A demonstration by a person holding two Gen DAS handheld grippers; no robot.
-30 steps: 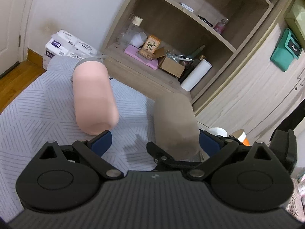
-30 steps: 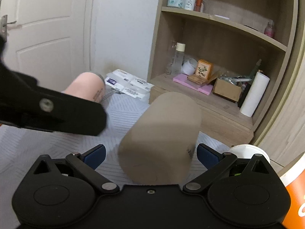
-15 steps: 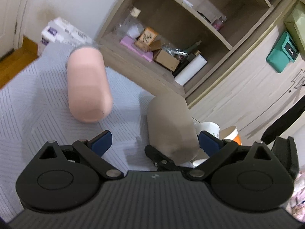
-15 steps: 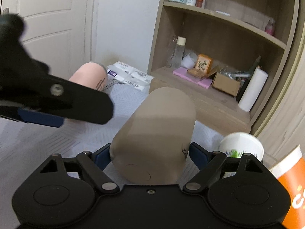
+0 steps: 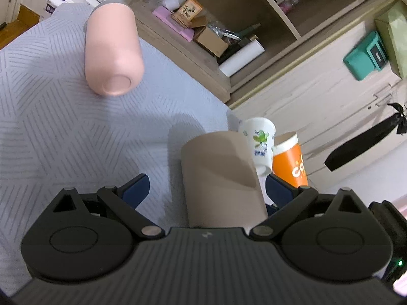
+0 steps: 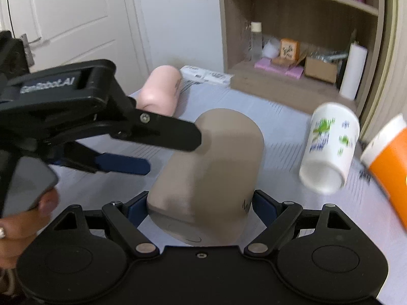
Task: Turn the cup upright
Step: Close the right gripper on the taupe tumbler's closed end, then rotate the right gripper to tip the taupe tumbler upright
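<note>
A tan cup [image 6: 211, 167] is held between the blue pads of my right gripper [image 6: 201, 209], which is shut on it near its base and holds it tilted. In the left wrist view the tan cup [image 5: 218, 175] stands between the fingers of my left gripper [image 5: 206, 186], which is open wide; its left pad [image 5: 134, 188] is apart from the cup. The left gripper [image 6: 132, 152] shows in the right wrist view beside the cup. A pink cup [image 5: 113, 50] lies on its side on the grey patterned cloth [image 5: 51, 117].
A white paper cup [image 6: 328, 150] with green print and an orange paper cup [image 6: 389, 162] are at the right, near the table's edge. A wooden shelf unit [image 6: 300, 38] with bottles and boxes stands behind. A white door [image 6: 68, 17] is at the left.
My right gripper has closed on the tan cup and lifted and tilted it. My left gripper has moved in around the cup. The paper cups have come into view.
</note>
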